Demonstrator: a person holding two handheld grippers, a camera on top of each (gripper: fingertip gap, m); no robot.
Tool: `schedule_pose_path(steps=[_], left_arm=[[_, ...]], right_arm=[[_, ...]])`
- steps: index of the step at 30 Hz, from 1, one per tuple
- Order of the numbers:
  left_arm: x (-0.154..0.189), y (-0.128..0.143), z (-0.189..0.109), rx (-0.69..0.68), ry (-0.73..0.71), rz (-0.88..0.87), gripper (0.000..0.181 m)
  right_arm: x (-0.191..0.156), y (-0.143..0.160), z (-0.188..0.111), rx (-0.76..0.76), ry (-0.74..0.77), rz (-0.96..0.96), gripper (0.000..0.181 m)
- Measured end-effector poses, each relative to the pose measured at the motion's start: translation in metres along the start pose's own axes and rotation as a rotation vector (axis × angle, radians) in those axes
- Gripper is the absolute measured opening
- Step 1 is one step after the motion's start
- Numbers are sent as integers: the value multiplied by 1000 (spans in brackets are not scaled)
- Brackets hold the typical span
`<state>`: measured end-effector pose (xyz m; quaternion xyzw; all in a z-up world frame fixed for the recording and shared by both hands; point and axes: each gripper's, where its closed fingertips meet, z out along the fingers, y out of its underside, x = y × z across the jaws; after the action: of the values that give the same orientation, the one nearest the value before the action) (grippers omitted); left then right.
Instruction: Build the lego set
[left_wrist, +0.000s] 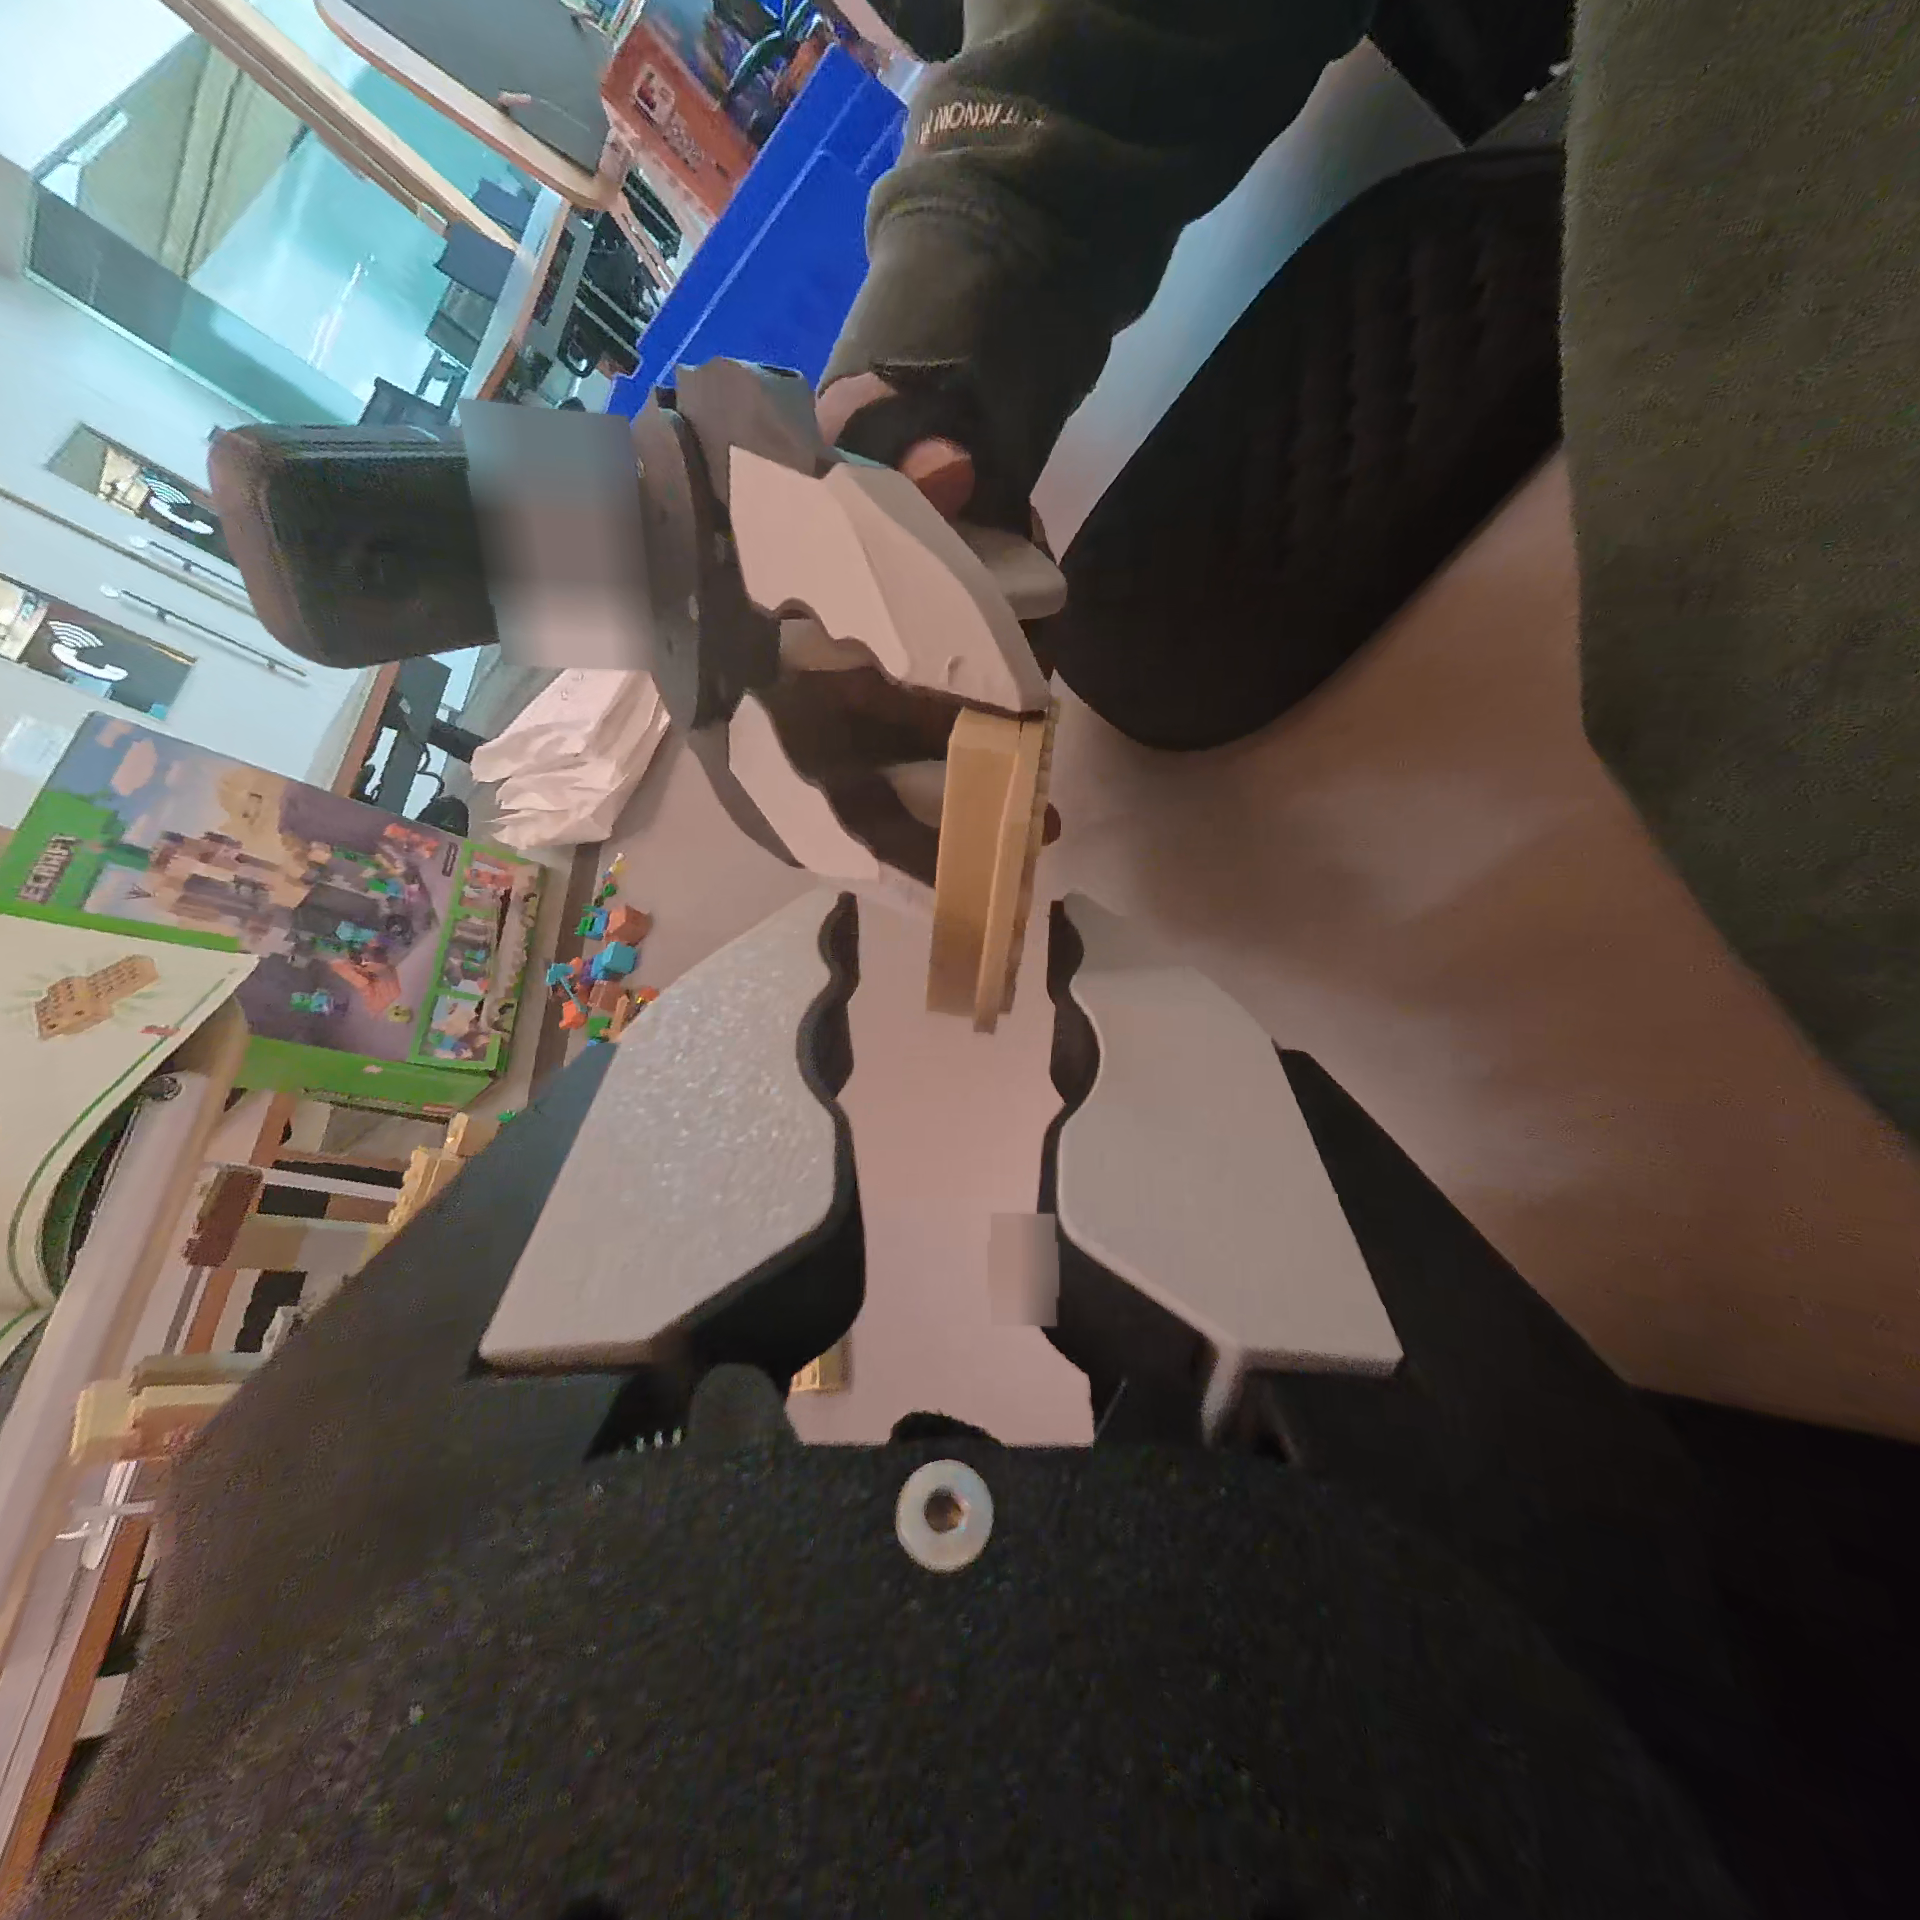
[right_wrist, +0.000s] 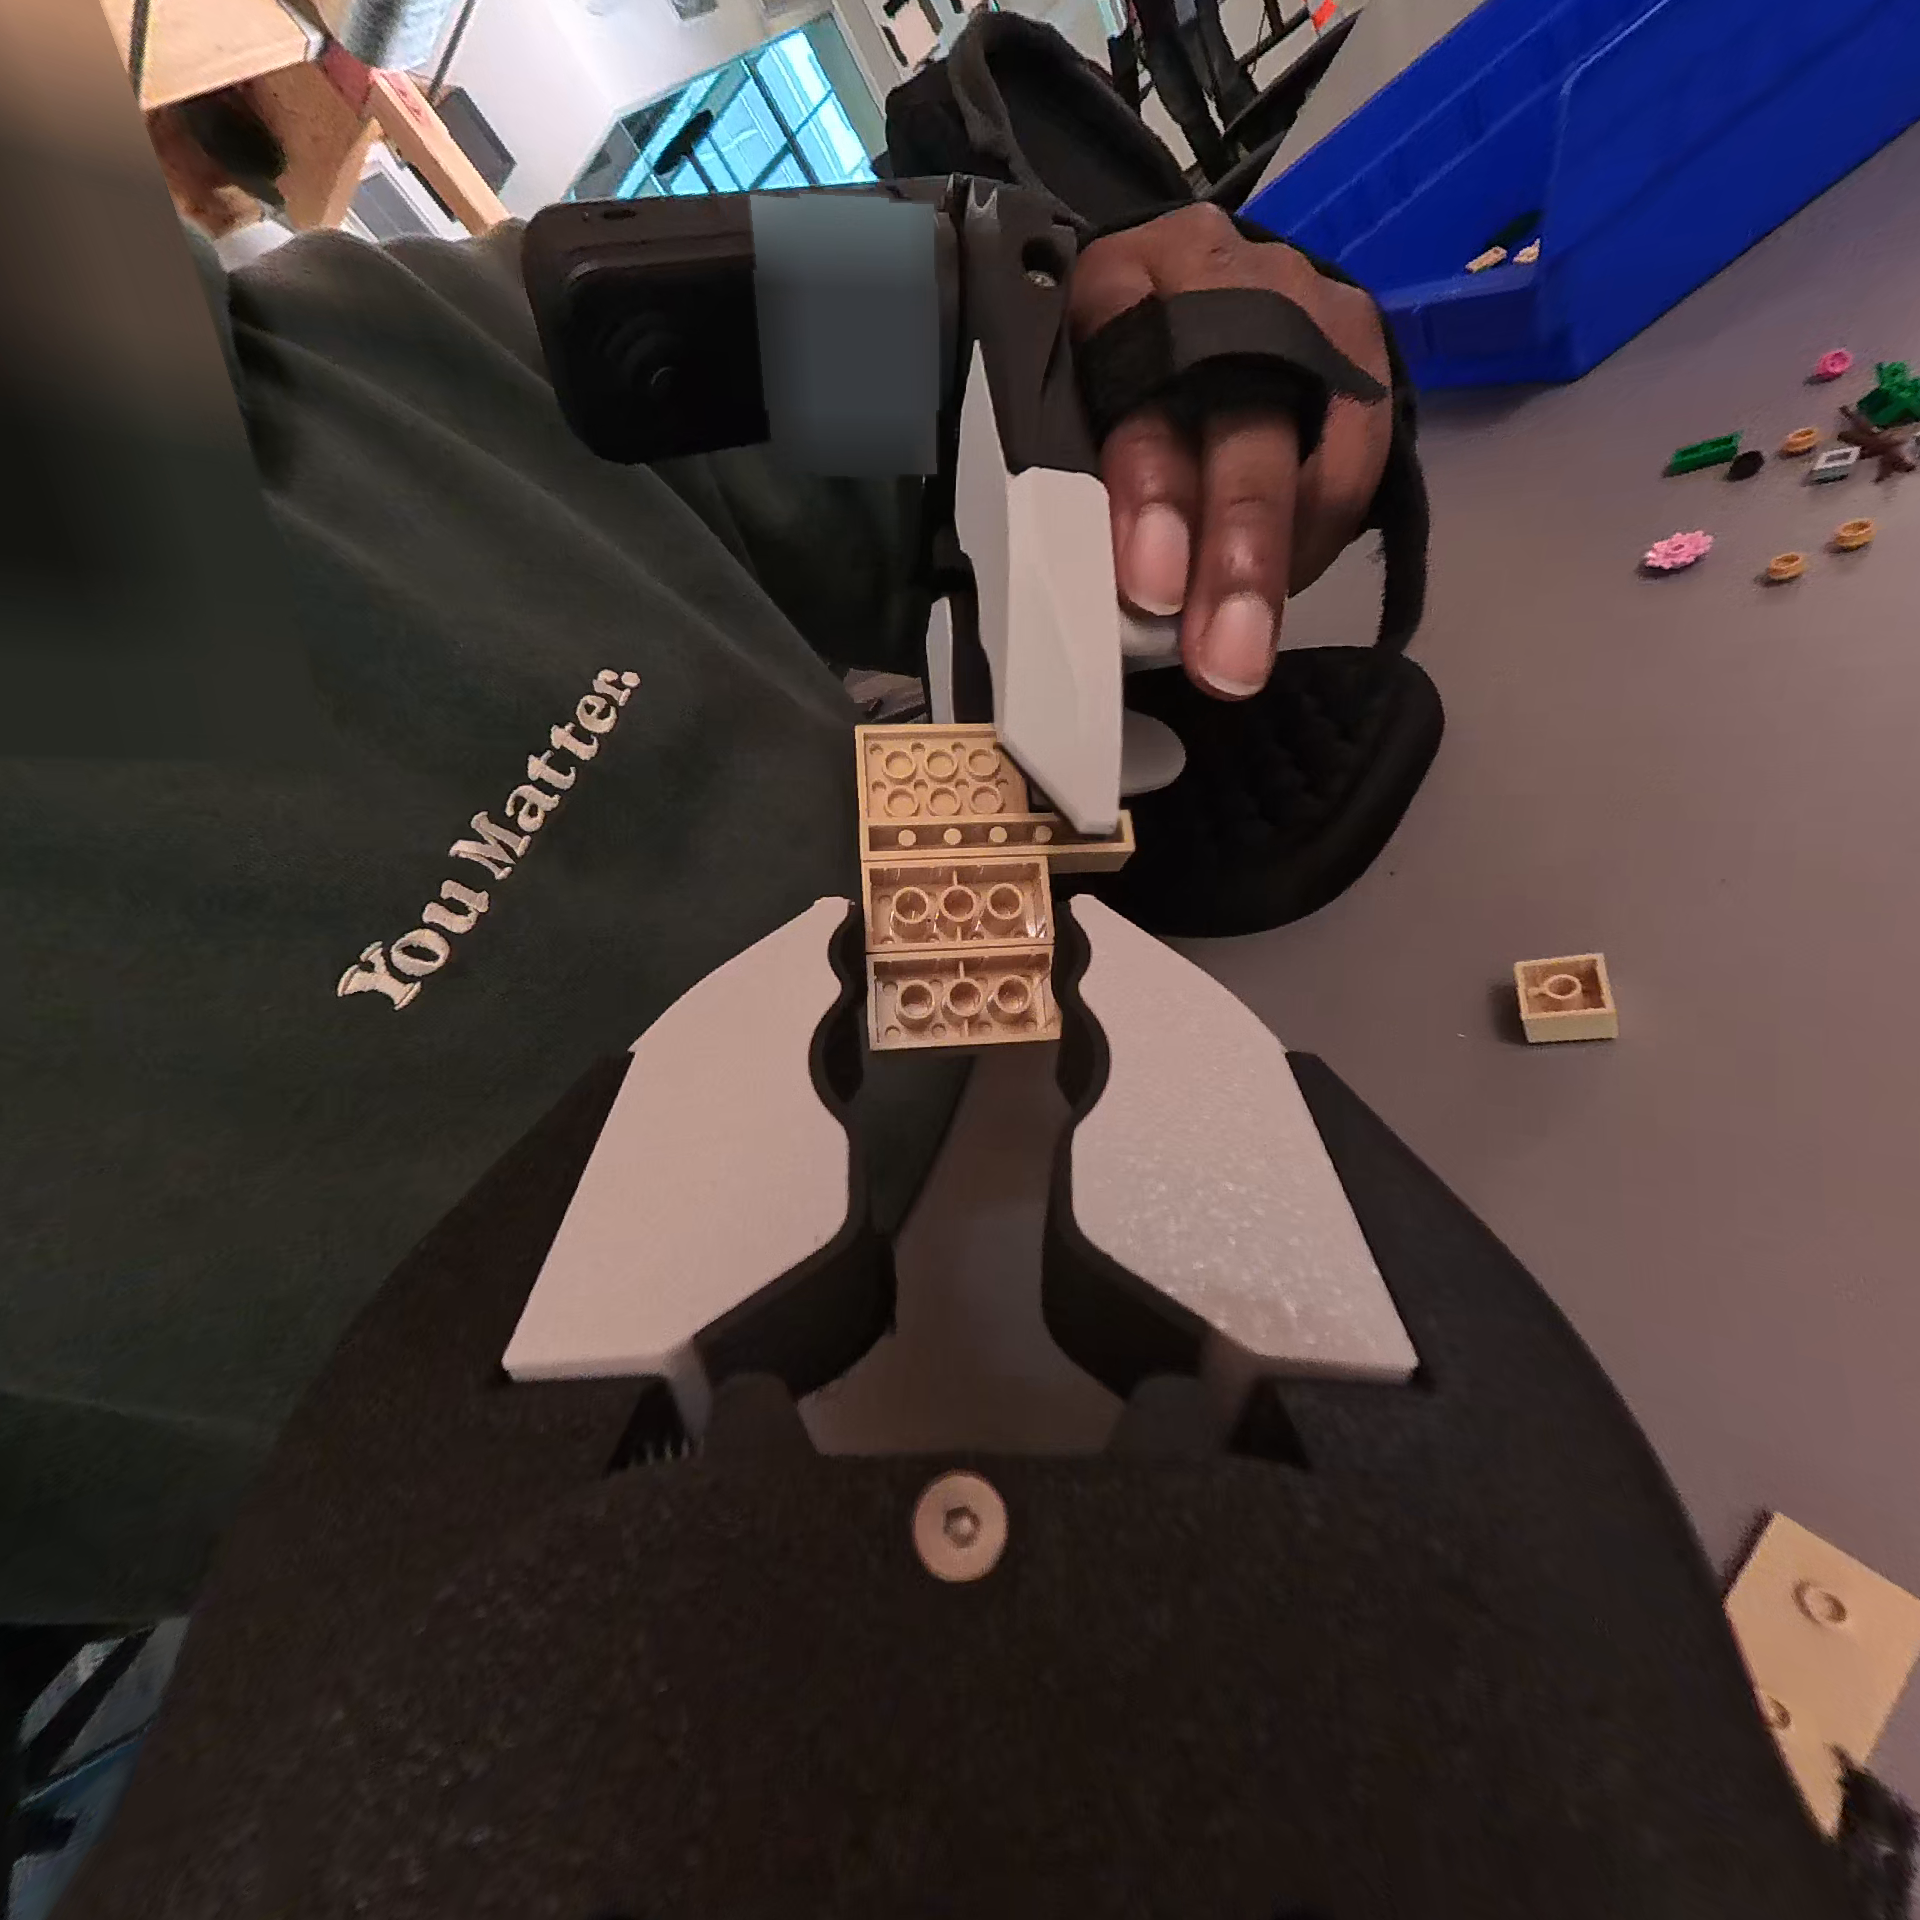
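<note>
A tan brick assembly (right_wrist: 961, 935) of several stacked bricks, undersides facing the camera, sits between my right gripper's fingertips. My right gripper (right_wrist: 956, 920) is shut on its lower bricks and holds it above the grey table (right_wrist: 1662, 1195). My left gripper (right_wrist: 1070, 821) comes down from above, its tips at the assembly's upper right corner. In the left wrist view the assembly (left_wrist: 982, 883) is edge-on, held by the right gripper (left_wrist: 961, 784). Its free end reaches between the tips of my left gripper (left_wrist: 951, 920), which is open with a gap on the left side.
A black cushion (right_wrist: 1278, 790) lies behind the assembly. A loose tan 2x2 brick (right_wrist: 1564, 997), small flower and green pieces (right_wrist: 1675, 549), a tan plate (right_wrist: 1808, 1652) and a blue bin (right_wrist: 1610, 208) are to the right. A set box (left_wrist: 291, 894), booklet (left_wrist: 94, 997) and partial build (left_wrist: 301, 1216) are to the left. Less than 4 cm separates the two grippers' tips.
</note>
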<state>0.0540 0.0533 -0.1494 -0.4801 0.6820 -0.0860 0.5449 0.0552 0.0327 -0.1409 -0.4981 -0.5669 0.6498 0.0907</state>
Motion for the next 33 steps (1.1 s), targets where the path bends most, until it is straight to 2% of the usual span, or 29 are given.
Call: schedule_pose_path(steps=[4,7,13,16,18,20,23,27,30,33], left_arm=[[5,-1,1,-2,12,35,18],[7,-1,0,-2,28,47,15],[16,0,0,-16,69,85,15],[13,3,3,-14,35,49,16],[12,11,5,-51,24,31,33],[12,16,5,-54,34,-36,43],[5,25,0,-23,19,-177,41],[-16,36,-5,81,-25,-466,26],[-42,48,-8,146,-110,-626,0],[-70,63,-9,153,-231,-741,0]], right_arm=[[0,0,1,0,-6,-1,34],[-1,0,3,-7,-12,-2,34],[-1,8,7,-31,-14,13,34],[4,8,4,-8,15,18,34],[5,8,1,-6,39,4,34],[11,11,-4,-34,114,-32,34],[26,18,-17,-109,286,-121,34],[49,28,-38,-209,498,-227,34],[62,34,-46,-250,579,-259,34],[72,36,-48,-271,629,-291,34]])
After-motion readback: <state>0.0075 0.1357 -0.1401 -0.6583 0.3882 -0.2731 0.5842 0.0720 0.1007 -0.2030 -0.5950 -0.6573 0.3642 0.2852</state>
